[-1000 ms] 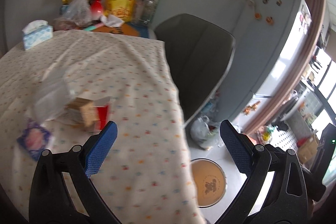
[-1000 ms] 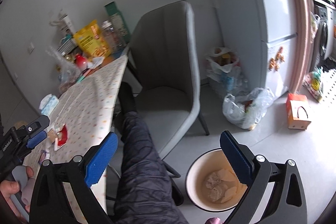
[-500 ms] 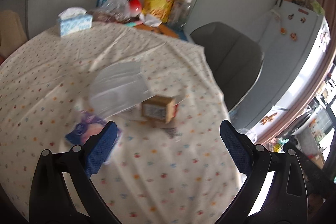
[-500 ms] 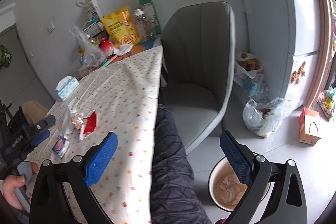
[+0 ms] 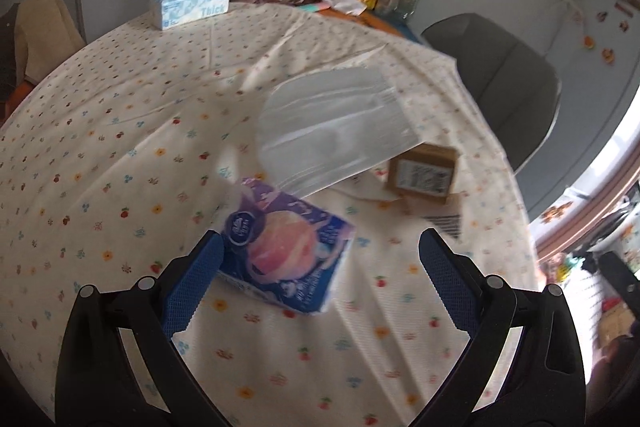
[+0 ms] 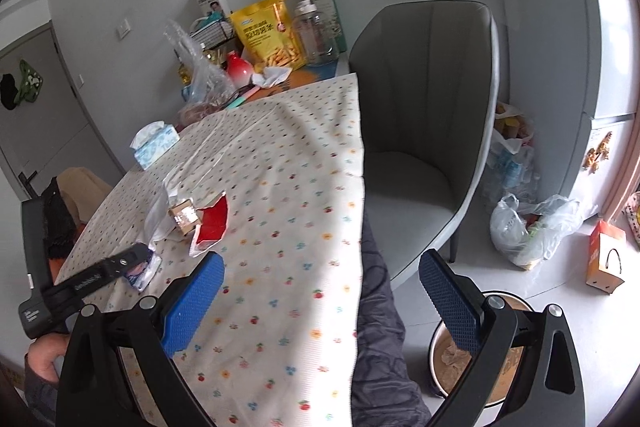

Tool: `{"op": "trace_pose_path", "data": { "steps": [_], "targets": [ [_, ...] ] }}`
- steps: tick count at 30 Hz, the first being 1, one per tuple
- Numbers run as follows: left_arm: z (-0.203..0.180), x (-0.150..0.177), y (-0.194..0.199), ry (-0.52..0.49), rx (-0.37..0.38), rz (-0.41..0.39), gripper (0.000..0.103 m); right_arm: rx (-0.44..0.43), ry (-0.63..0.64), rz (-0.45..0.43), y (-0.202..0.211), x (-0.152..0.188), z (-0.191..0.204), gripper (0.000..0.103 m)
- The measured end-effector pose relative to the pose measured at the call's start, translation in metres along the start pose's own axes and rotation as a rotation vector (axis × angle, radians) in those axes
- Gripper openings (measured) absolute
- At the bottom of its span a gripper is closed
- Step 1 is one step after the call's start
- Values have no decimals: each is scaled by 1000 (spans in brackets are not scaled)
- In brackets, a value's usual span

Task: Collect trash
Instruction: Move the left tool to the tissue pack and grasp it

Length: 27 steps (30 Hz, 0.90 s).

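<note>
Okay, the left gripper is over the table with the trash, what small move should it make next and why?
Probably ease the left gripper forward and down around the blue and pink tissue packet. The gripper is open and empty, the packet lies flat on the floral tablecloth just ahead between the fingers, nearer than the clear plastic bag and small cardboard box.

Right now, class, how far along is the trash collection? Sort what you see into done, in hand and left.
Done: crumpled paper already lies in the bin on the floor. In hand: nothing; the left gripper is open over the purple tissue packet, and the right gripper is open and empty. Left: the packet, the clear plastic bag, the small cardboard box and the red wrapper on the table.
</note>
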State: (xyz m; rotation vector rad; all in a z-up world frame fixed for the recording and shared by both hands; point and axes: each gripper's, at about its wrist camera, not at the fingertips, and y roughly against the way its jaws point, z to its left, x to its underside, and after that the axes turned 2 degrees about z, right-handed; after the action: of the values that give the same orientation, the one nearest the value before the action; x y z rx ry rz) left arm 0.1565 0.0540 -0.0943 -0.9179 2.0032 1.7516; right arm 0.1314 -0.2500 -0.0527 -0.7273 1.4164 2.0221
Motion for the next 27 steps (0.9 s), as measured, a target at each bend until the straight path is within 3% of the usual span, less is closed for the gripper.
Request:
{"op": "trace_pose_path", "data": {
  "steps": [11, 12, 14, 16, 21, 23, 27],
  "targets": [
    [-2, -9, -12, -43, -100, 21, 94, -17, 6, 24, -16, 1, 13, 96],
    [-1, -9, -11, -40, -106, 17, 90, -21, 11, 27, -17, 1, 16, 96],
    [3, -9, -8, -44, -142, 6, 66, -28, 21, 31, -20, 2, 21, 96],
    [8, -8, -2, -49, -103, -3, 58, -35, 29, 33, -23, 2, 26, 96],
    [15, -4, 11, -35, -89, -35, 39, -58, 56, 37, -26, 3, 40, 96],
    [22, -4, 15, -15, -94, -36, 3, -62, 61, 45, -29, 3, 45, 96],
    [34, -4, 23, 19, -51, -60, 1, -72, 89, 51, -32, 4, 57, 96]
  ]
}}
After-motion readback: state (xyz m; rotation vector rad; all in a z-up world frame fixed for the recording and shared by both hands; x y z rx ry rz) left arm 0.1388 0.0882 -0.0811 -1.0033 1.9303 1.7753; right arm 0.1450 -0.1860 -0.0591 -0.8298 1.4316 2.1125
